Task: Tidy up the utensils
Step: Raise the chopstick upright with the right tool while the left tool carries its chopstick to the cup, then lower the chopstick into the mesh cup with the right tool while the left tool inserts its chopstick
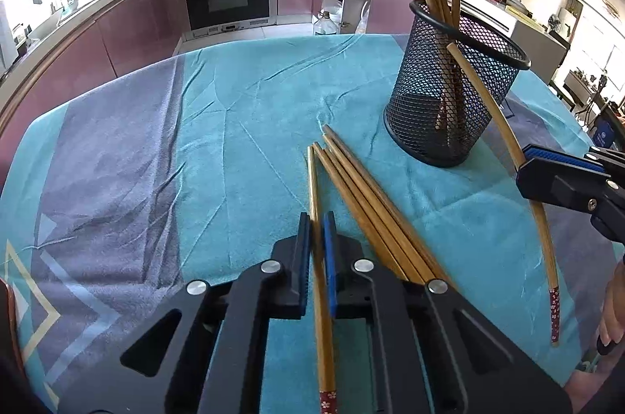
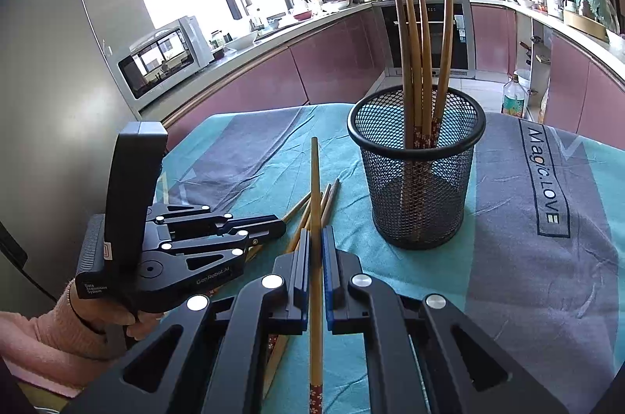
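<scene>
The left gripper [image 1: 317, 218] has its fingers [image 1: 304, 238] clenched on a single bamboo chopstick [image 1: 315, 187], which runs between the blue pads and points forward over the teal cloth [image 1: 234, 125] that covers the surface. Just right of it, a loose bunch of chopsticks [image 1: 367, 195] lies flat on the cloth, touching one another. The right gripper [image 2: 315, 242] grasps another chopstick [image 2: 315, 187] between its clenched fingers, the tip aimed ahead and to the left of the black mesh holder [image 2: 418, 195]. That holder stands upright on the cloth with several chopsticks in the holder [image 2: 418, 35] leaning against its rim. In the right wrist view a hand [image 2: 117, 316] in a pink sleeve [image 2: 47, 336] holds the left gripper's handle, low over the loose bunch
</scene>
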`<move>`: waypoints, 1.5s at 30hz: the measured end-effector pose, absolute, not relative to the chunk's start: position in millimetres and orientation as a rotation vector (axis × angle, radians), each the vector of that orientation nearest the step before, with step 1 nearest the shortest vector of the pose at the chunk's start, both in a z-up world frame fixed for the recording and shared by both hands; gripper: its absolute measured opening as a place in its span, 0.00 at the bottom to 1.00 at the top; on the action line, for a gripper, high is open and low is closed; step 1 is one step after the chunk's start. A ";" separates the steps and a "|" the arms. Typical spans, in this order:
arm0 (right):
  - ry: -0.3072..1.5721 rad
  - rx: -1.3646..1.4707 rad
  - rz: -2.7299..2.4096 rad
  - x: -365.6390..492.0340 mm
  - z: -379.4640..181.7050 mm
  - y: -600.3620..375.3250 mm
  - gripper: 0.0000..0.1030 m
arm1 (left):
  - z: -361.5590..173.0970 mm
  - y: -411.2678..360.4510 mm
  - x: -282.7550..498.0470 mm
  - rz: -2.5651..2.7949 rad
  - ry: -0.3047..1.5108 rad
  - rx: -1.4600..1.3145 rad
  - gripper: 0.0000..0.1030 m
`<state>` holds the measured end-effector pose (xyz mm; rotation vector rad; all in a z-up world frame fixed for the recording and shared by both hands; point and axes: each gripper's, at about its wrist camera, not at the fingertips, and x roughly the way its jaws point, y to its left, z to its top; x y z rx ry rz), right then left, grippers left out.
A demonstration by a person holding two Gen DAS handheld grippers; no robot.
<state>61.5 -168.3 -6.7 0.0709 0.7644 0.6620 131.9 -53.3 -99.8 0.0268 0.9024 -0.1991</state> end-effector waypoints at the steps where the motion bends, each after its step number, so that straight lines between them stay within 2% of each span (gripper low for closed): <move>1: 0.760 0.073 0.661 61.2 -5.7 -169.7 0.05 | -98.3 -52.7 131.0 -0.201 0.899 0.022 0.07; 19: 0.660 0.129 0.650 59.7 25.6 -197.2 0.05 | -23.0 -22.4 97.8 -0.422 0.762 -0.184 0.07; 36: 0.576 0.136 0.642 58.0 53.5 -208.0 0.05 | 43.6 -5.7 70.8 -0.485 0.605 -0.245 0.07; 45: 0.502 0.107 0.639 63.4 81.0 -210.9 0.05 | 74.2 -6.2 83.9 -0.478 0.532 -0.267 0.07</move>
